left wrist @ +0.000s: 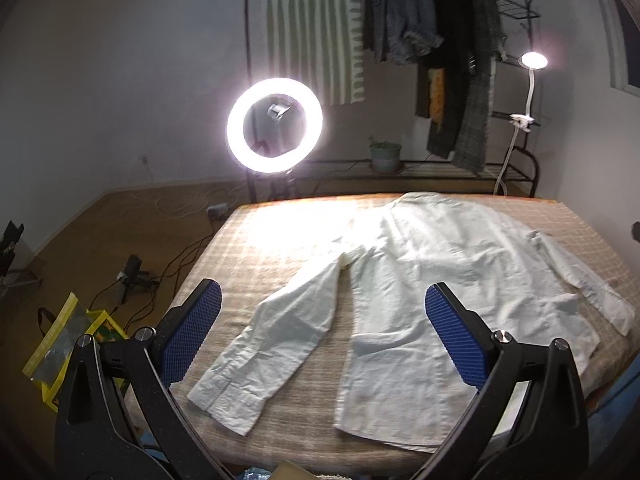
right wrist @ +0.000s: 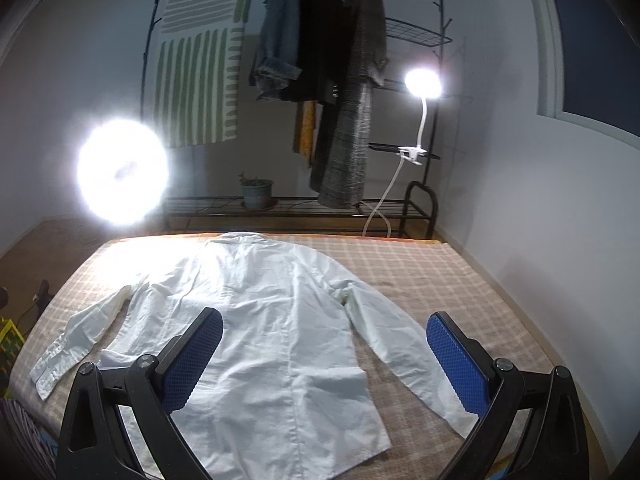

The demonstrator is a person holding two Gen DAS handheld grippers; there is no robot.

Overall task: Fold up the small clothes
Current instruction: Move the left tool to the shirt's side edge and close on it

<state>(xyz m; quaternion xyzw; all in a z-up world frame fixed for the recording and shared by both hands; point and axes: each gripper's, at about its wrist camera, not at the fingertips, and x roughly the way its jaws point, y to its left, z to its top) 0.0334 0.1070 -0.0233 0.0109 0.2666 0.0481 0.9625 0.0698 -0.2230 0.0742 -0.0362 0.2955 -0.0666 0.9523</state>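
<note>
A white long-sleeved shirt lies spread flat on the checked bed cover, collar at the far edge, hem towards me, both sleeves spread out. My left gripper is open and empty, held above the near left part of the shirt, between its left sleeve and its body. In the right wrist view the shirt lies in the middle of the cover. My right gripper is open and empty above the shirt's lower right part, with the right sleeve between its fingers.
A bright ring light stands beyond the bed's far left corner. A clothes rack with hanging coats, a clip lamp and a potted plant stand behind the bed. A yellow bag and cables lie on the floor at the left.
</note>
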